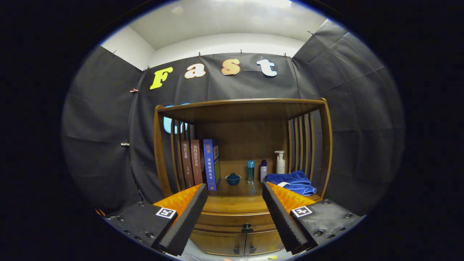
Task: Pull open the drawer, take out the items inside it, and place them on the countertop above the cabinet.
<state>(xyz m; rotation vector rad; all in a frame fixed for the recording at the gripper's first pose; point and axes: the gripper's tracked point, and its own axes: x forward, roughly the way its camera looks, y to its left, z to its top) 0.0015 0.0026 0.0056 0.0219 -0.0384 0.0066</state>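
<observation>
On the left side of the shelf (pixel 239 105), the first brown book (pixel 186 159) says "乌合之众" down its spine, and the blue book (pixel 209 163) says "民事" and "法律适用全书". The words on the brown book between them (pixel 196 159) and on the little bottles (pixel 263 170) are too small to read. The gripper (pixel 234 186), its fingers spread wide with nothing between them, has a black-and-white square sign (pixel 166 212) on each side.

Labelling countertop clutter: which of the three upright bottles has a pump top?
The white pump bottle, rightmost, just behind the folded blue towel. The teal bottle and small dark-capped white bottle have plain caps. Gripper open.
</observation>
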